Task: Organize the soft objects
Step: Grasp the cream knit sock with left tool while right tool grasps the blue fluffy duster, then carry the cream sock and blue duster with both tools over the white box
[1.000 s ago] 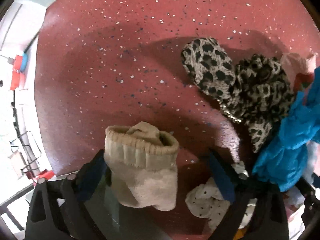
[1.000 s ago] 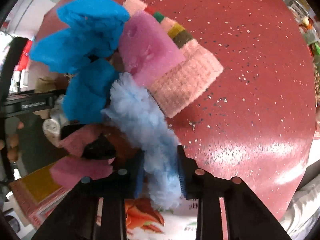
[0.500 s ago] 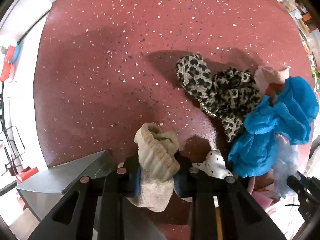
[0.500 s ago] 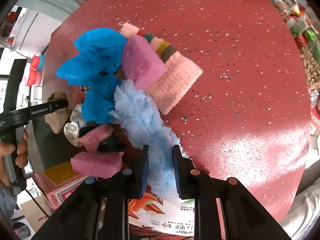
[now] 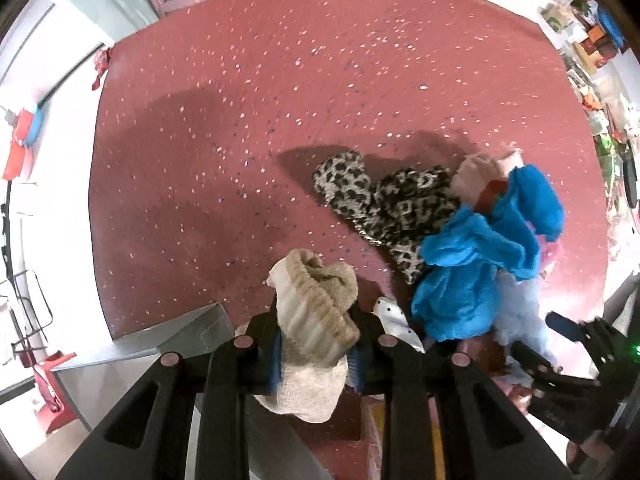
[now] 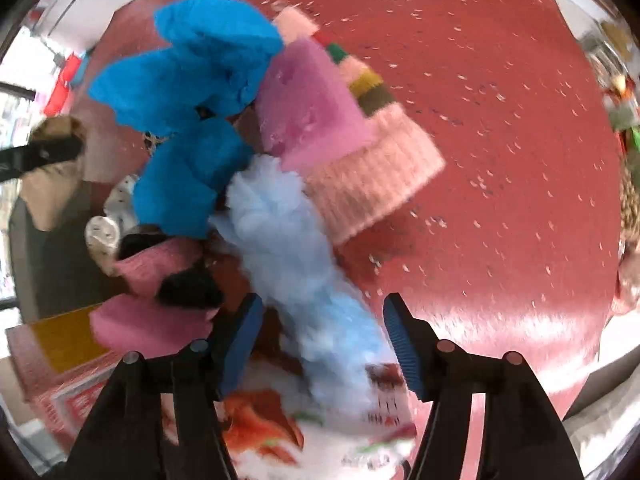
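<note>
My left gripper (image 5: 316, 356) is shut on a beige knit sock (image 5: 316, 320), held up above the red speckled table (image 5: 240, 140). A leopard-print cloth (image 5: 384, 204) and a bright blue fluffy cloth (image 5: 480, 252) lie to its right. In the right wrist view my right gripper (image 6: 320, 336) has its jaws opening. A pale blue fluffy piece (image 6: 296, 264) lies between them, and the pads do not press on it. Beyond it sit a pink sponge (image 6: 308, 108), a pink striped knit hat (image 6: 372, 168) and the blue cloth (image 6: 200, 92).
A grey box edge (image 5: 180, 336) shows at lower left of the left wrist view. A white dotted cloth (image 5: 394, 318) lies by the sock. Pink sponges (image 6: 148, 320) and a printed red carton (image 6: 72, 392) sit below the pile. Cluttered shelves (image 5: 588, 40) stand past the table.
My left gripper closed on the beige sock and rose with it. My right gripper, earlier clamped on the pale blue fluffy piece, has spread its jaws.
</note>
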The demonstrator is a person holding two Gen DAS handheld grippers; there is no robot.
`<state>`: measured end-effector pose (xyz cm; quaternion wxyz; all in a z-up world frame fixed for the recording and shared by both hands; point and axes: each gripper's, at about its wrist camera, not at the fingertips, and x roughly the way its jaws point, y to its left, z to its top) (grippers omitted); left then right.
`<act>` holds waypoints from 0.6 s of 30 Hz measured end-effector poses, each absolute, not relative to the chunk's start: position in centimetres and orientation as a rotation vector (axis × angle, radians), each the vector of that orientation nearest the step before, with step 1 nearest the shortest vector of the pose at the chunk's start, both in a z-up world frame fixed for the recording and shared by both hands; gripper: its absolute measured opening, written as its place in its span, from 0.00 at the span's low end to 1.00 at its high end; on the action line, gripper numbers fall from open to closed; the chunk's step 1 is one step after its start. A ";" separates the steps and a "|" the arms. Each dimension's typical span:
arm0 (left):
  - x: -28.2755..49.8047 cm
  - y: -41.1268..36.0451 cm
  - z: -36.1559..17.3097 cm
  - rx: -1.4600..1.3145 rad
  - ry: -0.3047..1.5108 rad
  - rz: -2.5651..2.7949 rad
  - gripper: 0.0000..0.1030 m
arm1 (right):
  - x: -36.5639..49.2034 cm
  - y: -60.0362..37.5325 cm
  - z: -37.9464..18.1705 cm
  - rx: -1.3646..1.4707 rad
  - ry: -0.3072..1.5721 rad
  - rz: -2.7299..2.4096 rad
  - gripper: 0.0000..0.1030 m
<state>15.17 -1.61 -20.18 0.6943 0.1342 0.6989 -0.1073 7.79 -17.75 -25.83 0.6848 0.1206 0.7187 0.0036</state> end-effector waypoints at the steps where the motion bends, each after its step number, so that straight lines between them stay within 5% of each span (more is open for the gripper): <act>1: 15.0 -1.9 -19.9 0.307 1.552 -0.243 0.27 | 7.8 -17.5 -26.4 0.276 1.625 0.029 0.62; 3: 14.4 -1.8 -19.8 0.321 1.540 -0.246 0.27 | 7.7 -17.1 -27.3 0.239 1.646 0.025 0.59; 5: 14.2 -2.2 -19.8 0.321 1.545 -0.246 0.27 | 7.8 -16.9 -27.4 0.175 1.641 -0.014 0.35; 7: 14.5 -2.1 -18.9 0.321 1.552 -0.242 0.27 | 7.2 -18.1 -27.1 0.253 1.639 -0.010 0.28; 18: 14.2 -3.7 -16.1 0.292 1.477 -0.301 0.27 | 3.2 -26.1 -22.6 0.525 1.499 -0.059 0.26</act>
